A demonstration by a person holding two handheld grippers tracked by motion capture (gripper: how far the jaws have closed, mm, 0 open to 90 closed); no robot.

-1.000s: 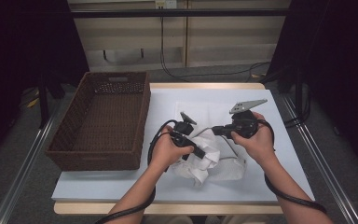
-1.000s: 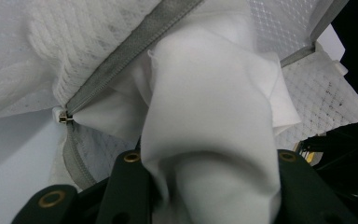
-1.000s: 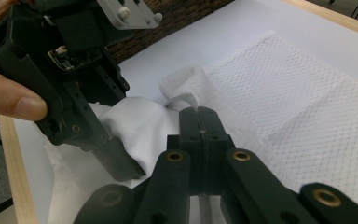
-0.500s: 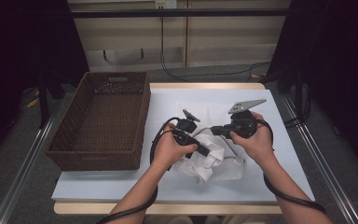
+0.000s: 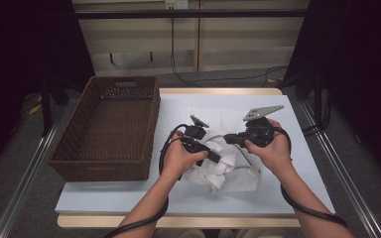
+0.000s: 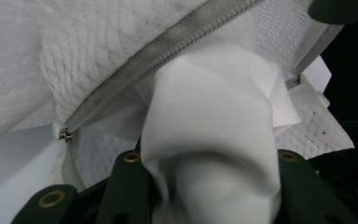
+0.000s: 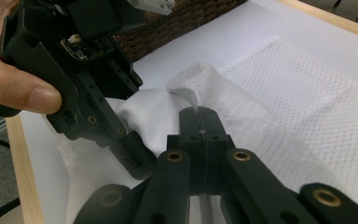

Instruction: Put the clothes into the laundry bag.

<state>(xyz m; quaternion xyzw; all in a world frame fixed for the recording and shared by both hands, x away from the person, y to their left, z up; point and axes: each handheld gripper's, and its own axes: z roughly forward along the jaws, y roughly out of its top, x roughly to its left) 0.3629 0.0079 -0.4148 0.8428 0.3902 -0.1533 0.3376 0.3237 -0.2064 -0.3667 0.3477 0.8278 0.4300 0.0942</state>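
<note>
A white mesh bag (image 5: 238,176) with a grey zipper (image 6: 168,56) lies crumpled on the table in front of the person. My left gripper (image 6: 209,158) is shut on a bunch of plain white cloth (image 6: 214,107), which it holds at the bag's opening just below the zipper. In the high view the left gripper (image 5: 212,156) points right and down into the pile. My right gripper (image 7: 199,112) is shut on a raised edge of the mesh bag (image 7: 279,102) and faces the left gripper (image 7: 98,93) at close range. The right gripper (image 5: 228,140) points left in the high view.
A dark brown wicker basket (image 5: 109,129) stands on the left part of the white table top (image 5: 297,124), close to the left hand. Cables trail from both grippers toward the table's near wooden edge (image 5: 178,222). Metal rails run along both sides of the table.
</note>
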